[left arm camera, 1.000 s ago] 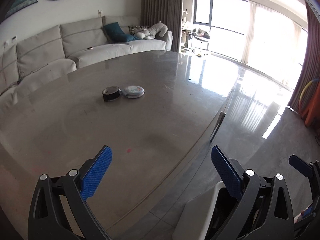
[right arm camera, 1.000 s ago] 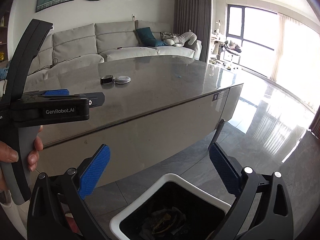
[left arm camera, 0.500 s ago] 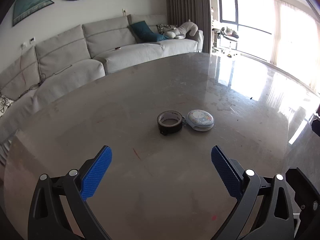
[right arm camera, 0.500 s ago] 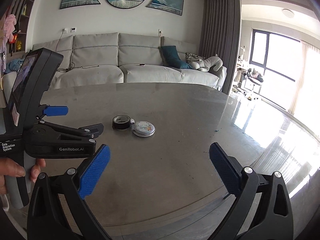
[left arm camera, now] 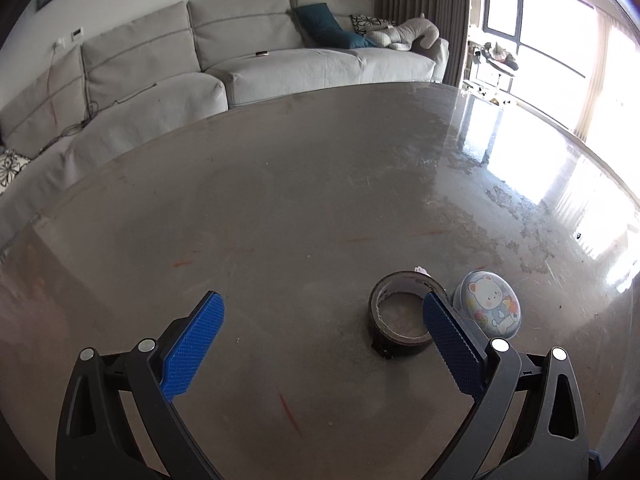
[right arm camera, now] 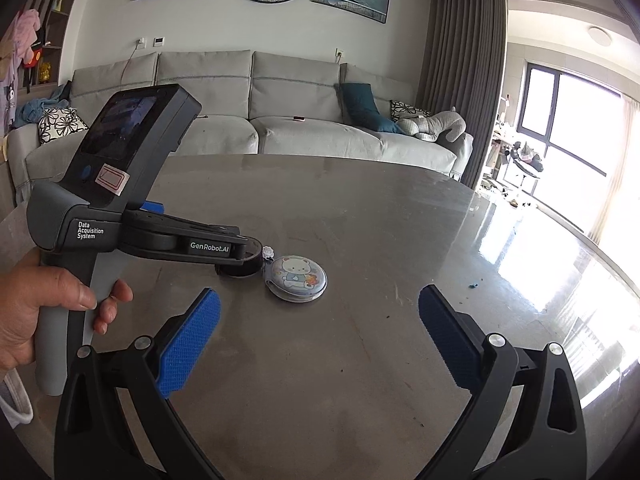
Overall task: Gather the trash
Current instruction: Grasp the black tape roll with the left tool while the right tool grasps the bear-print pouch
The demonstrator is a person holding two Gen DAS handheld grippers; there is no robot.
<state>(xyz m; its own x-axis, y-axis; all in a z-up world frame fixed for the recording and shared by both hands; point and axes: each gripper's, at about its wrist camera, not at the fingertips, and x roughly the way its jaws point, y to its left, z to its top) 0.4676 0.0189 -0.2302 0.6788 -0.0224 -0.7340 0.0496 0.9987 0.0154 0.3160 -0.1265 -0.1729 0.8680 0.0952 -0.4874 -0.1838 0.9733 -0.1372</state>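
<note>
My left hand-held gripper (left arm camera: 322,344) gapes wide, its right finger over the tape roll (left arm camera: 402,314) at lower right; my right hand-held gripper (right arm camera: 320,334) hangs equally wide, empty, above the desk (right arm camera: 400,220).

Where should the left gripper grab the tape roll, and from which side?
Grip the tape roll across its wall, one finger in the hole and one outside, coming down from above on its near-left side. It lies flat with the hole facing up, and the round bear case sits close against its right, leaving little room there. The left gripper is open, its right finger already over the roll.
</note>
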